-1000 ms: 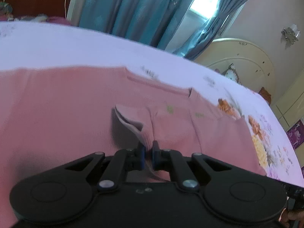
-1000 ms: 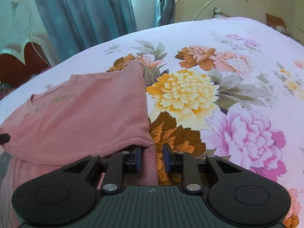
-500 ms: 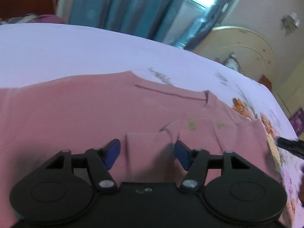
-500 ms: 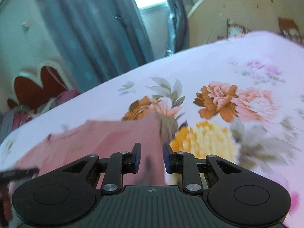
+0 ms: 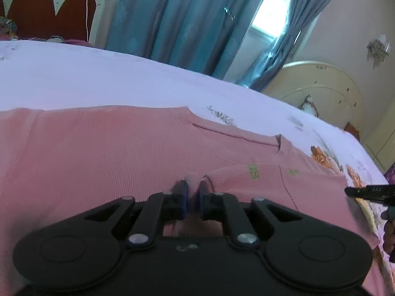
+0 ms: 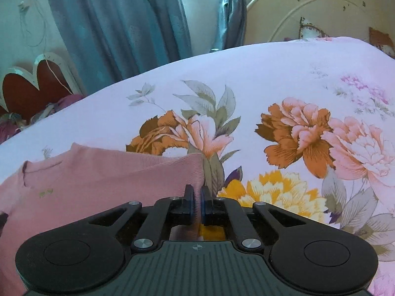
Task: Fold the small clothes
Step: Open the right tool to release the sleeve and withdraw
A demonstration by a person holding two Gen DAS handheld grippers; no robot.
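Two grippers work one pink top [image 5: 103,153] spread on my floral bedsheet [image 6: 271,79]. My left gripper [image 5: 192,192] has just been closing, and a small ridge of the top's cloth sits pinched between its blue pads. My right gripper [image 6: 196,196] has also just closed, clamping the top's right edge [image 6: 197,170] beside the orange flowers.

Both my wrist cameras sit just behind my jaws, angled down, low and close over the bed [image 5: 123,81]. Each faces the blue curtains [image 6: 111,24] beyond its far edge; both share the pink garment [image 5: 98,153].
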